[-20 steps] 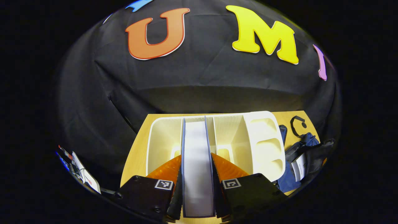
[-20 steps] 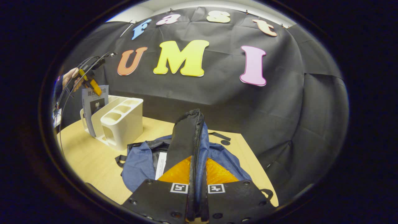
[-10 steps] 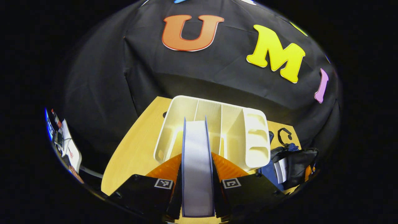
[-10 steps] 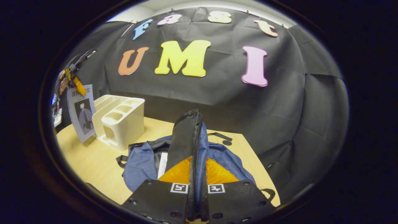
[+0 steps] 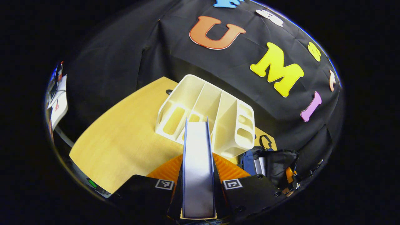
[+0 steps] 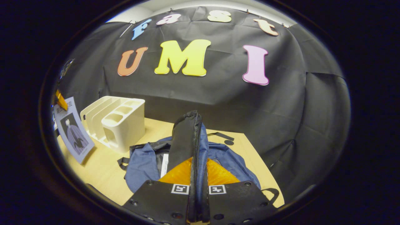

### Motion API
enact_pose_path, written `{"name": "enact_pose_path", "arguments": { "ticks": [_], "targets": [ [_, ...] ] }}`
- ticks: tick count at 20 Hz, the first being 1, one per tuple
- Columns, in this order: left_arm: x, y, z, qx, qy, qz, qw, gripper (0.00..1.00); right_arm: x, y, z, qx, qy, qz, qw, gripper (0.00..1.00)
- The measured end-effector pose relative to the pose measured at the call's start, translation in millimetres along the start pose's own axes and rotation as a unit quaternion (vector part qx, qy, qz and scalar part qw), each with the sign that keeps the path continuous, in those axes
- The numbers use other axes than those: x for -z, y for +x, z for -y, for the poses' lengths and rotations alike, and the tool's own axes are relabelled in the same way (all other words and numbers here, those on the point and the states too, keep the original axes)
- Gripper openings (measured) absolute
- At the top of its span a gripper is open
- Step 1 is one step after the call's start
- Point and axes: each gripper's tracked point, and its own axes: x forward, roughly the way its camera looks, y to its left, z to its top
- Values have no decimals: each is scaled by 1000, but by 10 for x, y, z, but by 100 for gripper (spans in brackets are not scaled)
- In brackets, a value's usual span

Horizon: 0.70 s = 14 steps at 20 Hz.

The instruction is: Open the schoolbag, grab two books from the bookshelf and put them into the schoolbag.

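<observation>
One book (image 5: 198,162) is pinched upright between left gripper (image 5: 198,170) fingers (bookshelf (image 5: 207,117) beyond).

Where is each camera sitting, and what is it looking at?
Left gripper view: rides on the left claw, looking down along the book it pinches, at the white bookshelf and table.
Right gripper view: rides on the right claw, looking across the table at the booth wall, pinching the schoolbag flap upright.
Both show the bookshelf, the schoolbag and the book.
</observation>
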Motion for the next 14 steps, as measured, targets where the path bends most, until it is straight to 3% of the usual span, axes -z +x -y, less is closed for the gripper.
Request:
{"name": "enact_pose_path", "arguments": {
  "ticks": [2,3,7,8,9,11,14],
  "targets": [
    [228,-13,119,27,-21,-11,999,47,-15,-5,-12,-1,-1,0,1000,8],
    [309,-12,205,41,-32,-15,999,43,-18,-7,-20,-1,-2,0,1000,8],
    [671,42,581,98,-54,-45,993,47,-31,-7,4,-3,-6,1,1000,8],
    [738,56,657,110,-60,-49,991,43,-34,-5,9,-4,-5,0,1000,8],
    [800,79,735,119,-68,-54,989,47,-35,-8,28,-4,-4,0,1000,8],
    [877,157,872,136,-83,-56,986,43,-67,-12,37,-9,-1,0,1000,8],
    [1052,312,1139,175,-117,-71,975,48,-181,-51,72,-16,2,11,1000,8]
  ]
}}
